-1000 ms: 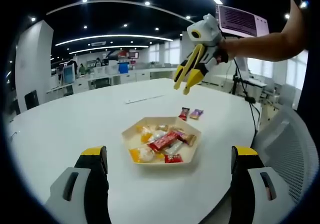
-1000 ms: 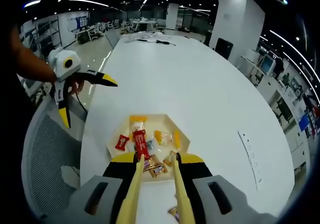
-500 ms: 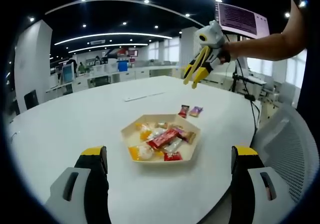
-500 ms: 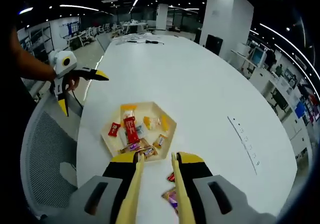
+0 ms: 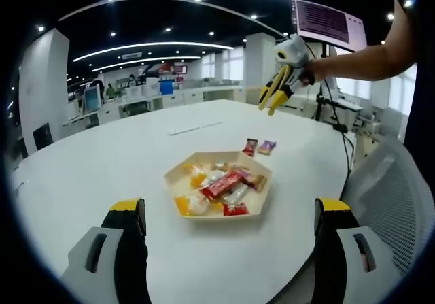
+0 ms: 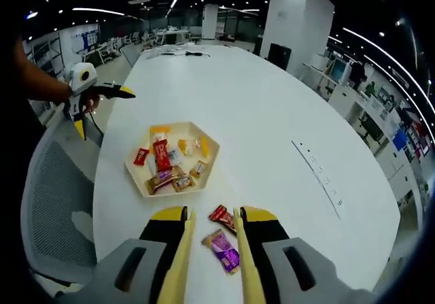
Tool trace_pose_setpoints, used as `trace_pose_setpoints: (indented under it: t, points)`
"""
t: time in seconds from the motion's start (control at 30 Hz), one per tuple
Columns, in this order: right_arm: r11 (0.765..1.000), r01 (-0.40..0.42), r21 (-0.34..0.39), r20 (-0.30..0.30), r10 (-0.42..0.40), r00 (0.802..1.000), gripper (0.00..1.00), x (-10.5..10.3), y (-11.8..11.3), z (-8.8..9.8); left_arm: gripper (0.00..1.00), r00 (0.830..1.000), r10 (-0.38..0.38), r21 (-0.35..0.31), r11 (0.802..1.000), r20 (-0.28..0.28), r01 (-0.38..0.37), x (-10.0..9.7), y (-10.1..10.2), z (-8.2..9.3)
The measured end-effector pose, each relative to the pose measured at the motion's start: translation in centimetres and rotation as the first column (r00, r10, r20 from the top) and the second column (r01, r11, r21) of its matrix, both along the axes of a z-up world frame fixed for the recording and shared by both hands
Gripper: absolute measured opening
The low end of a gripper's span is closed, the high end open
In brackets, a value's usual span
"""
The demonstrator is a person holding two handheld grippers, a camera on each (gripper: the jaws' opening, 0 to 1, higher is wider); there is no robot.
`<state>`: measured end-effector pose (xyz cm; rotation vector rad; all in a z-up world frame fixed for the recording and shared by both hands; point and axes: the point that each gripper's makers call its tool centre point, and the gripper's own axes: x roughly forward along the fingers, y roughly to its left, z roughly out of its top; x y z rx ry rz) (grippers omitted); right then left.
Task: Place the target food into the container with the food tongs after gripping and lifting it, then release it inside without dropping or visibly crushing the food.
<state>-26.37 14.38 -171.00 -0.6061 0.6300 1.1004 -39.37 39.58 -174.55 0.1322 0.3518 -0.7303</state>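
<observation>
Jaws first — our left gripper stands wide apart and empty, low over the white table, just parked near the hexagonal tray of wrapped snacks. Our right gripper carries the yellow tongs, blades narrow with nothing between them, held high above two loose packets: red packet and purple packet, just beside the tray. We'd guess one is the target, so tongs hover there for a descent.

Big white oval table, with a hexagonal tray of wrapped snacks sitting on it, plus a red packet and purple packet loose nearby.
</observation>
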Motion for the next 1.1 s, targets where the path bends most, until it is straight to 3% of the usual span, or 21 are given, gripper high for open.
trace_pose_setpoints:
  t: [0.07,0.2,0.5,0.77,1.1]
  points:
    - [1.0,-0.02,-0.014,0.03,0.021,0.999,0.3,0.2,-0.8,-0.2,1.0,1.0,0.001,-0.003,1.0,-0.002,-0.001,0.0,0.0,0.0]
    - [1.0,-0.001,0.027,0.017,0.0,1.0,0.3,0.5,-2.2,-0.5,1.0,1.0,0.0,0.0,1.0,-0.005,0.0,0.0,0.0,-0.2]
    - [0.998,0.054,0.044,0.004,-0.054,0.999,0.3,1.3,-4.3,-1.3,1.0,1.0,0.002,0.004,1.0,-0.013,-0.002,0.0,-0.1,-0.2]
    - [0.997,0.058,0.045,0.005,-0.058,0.998,0.3,1.5,-4.6,-1.7,1.0,1.0,0.005,0.008,1.0,-0.017,-0.005,0.1,0.1,-0.4]
    - [1.0,0.024,0.02,-0.003,-0.024,1.0,0.3,1.5,-3.9,-3.9,1.0,1.0,0.006,0.013,1.0,-0.024,-0.006,0.1,0.1,-0.6]
